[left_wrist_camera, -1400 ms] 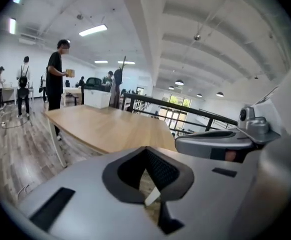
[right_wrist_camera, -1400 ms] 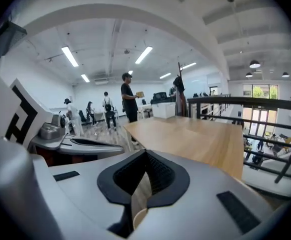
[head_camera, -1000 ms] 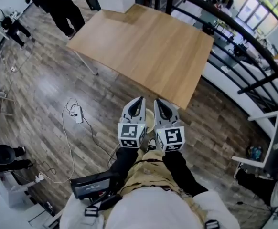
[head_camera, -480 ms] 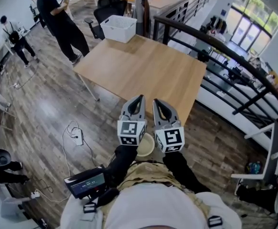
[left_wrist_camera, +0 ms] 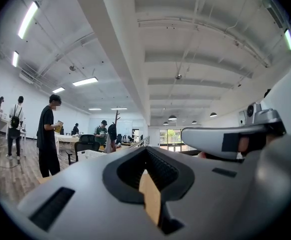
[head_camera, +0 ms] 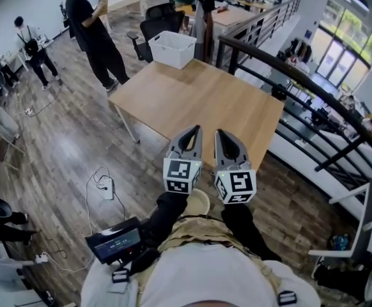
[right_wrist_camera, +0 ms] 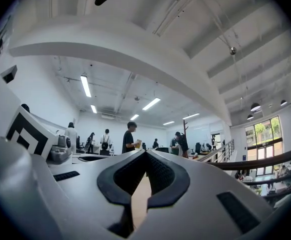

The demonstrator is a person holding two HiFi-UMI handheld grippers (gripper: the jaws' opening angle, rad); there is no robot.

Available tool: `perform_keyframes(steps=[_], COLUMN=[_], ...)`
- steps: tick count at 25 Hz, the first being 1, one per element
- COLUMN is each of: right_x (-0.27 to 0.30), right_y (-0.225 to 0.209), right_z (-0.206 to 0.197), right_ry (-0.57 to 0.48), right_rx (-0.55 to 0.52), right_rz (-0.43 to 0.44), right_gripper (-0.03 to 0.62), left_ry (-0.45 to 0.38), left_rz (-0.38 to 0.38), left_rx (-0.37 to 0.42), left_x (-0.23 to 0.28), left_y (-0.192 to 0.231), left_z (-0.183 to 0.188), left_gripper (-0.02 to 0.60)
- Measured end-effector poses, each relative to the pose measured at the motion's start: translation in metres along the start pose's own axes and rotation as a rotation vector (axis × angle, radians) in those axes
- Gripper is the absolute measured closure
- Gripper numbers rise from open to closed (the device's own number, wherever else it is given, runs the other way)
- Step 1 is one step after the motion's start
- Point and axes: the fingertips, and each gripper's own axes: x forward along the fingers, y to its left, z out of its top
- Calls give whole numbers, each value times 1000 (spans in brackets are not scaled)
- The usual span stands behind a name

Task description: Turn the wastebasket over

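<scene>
A white slatted wastebasket (head_camera: 173,48) stands upright, opening up, at the far edge of the wooden table (head_camera: 199,104); the left gripper view catches it small and distant (left_wrist_camera: 93,154). My left gripper (head_camera: 195,131) and right gripper (head_camera: 220,134) are held side by side over the table's near edge, far short of the basket. Both point roughly level towards it. Each is shut with nothing between its pads, as its own view shows (left_wrist_camera: 146,150) (right_wrist_camera: 146,153).
A person in black (head_camera: 93,34) stands left of the table, others further back. Black office chairs (head_camera: 157,27) sit behind the basket. A dark railing (head_camera: 314,88) runs along the right. A power strip and cable (head_camera: 106,187) lie on the floor at left.
Both grippers have risen together, still side by side and shut. The head view has tilted up, so the table and the basket sit lower in the picture and more of the room shows.
</scene>
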Motion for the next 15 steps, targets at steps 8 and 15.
perform_keyframes(steps=[8, 15], right_x=[7, 6], right_y=[2, 0], right_z=[5, 4], right_ry=[-18, -28], right_rx=[-1, 7], right_rz=[11, 2], right_gripper=[574, 574], left_ry=[4, 12], left_rz=[19, 11], left_rx=[25, 15], left_x=[3, 4], left_y=[6, 4], left_z=[1, -5], left_gripper=[580, 580])
